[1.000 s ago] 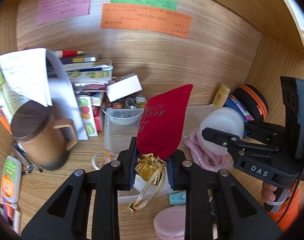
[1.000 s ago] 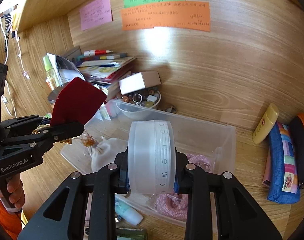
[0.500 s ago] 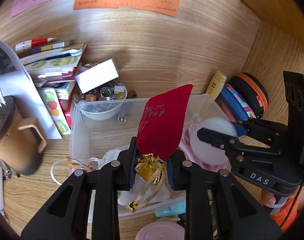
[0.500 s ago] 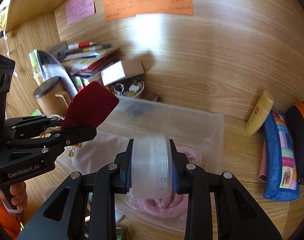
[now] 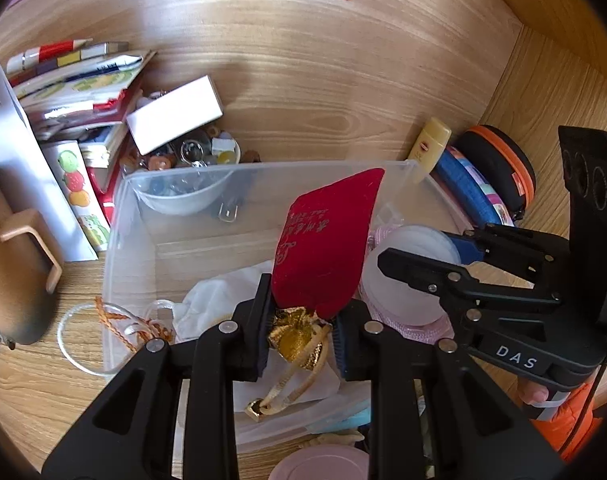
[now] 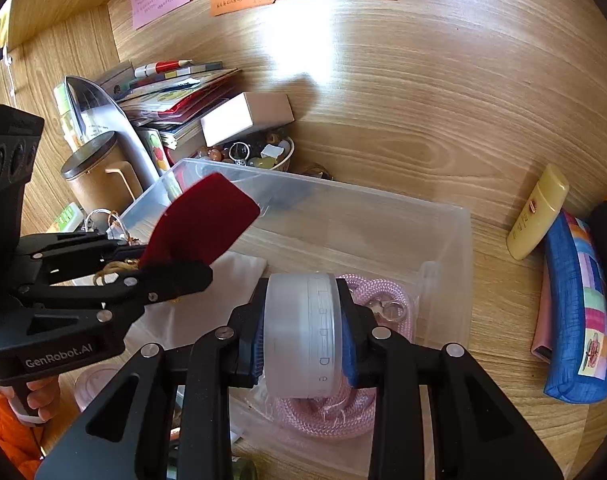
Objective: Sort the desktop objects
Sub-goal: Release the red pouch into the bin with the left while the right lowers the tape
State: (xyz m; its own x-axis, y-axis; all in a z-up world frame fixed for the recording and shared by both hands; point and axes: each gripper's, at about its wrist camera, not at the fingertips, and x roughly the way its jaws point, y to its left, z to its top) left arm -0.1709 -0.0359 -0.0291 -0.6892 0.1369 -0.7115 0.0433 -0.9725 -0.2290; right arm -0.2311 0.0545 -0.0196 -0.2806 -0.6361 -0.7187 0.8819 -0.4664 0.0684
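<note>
Left hand-held gripper pinching red pouch at gold tie, right hand-held gripper clamping frosted jar, both over clear bin. I see risk: grippers crowded, release could knock jar onto rope, pouch cord snagging jaw.

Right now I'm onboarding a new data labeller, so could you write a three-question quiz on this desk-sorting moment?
1. True or false: the left gripper is shut on the red pouch.
2. What does the right gripper hold? A) the yellow tube B) the frosted round jar C) the brown mug
3. Fill in: directly beneath the jar, inside the clear plastic bin, lies a coiled pink ____.

Key: 1 true; 2 B; 3 rope.
</note>
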